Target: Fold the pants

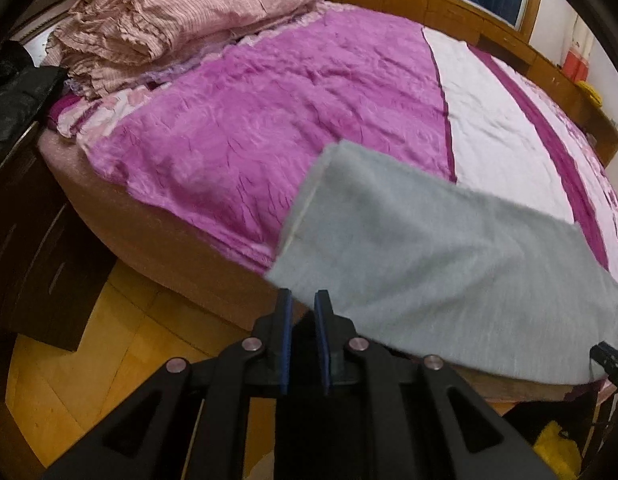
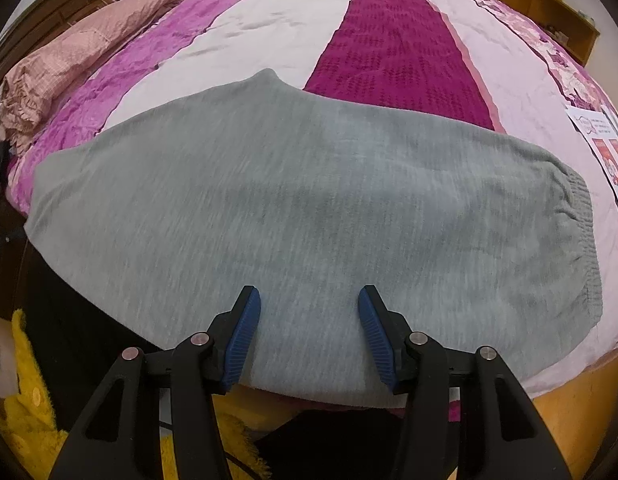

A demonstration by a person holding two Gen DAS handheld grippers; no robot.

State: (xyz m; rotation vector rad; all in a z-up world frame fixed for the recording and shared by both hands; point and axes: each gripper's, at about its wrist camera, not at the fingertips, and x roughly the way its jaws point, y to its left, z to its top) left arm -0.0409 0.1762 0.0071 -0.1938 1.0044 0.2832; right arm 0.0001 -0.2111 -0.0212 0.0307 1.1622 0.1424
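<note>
Evidently the fold is only partly done: the grey pants point(image 2: 301, 208) lie flat along the near edge of the bed point(image 1: 269, 120), apparently already doubled leg over leg, with the ribbed waistband point(image 2: 585, 240) toward the right end and the leg end reaching the bed's left near corner, where the cloth hangs a little past the edge. They rest across the bedspread's purple, white and maroon stripes, well apart from the pink quilt point(image 1: 169, 20) heaped at the far left.

The left gripper point(image 1: 303, 300) sits just off that leg end, its blue pads drawn close with a narrow gap; whether a corner of cloth is pinched there I cannot tell, since the fabric's edge blurs right at the tips. The right gripper point(image 2: 309, 300) is spread wide, released, hovering over the middle of the near hem and gripping nothing.

As I judge it, the next move is to bring the leg end over toward the waistband. That calls for a firm pinch through all layers at the leg end, lifting both corners evenly so nothing slides off the bed.
</note>
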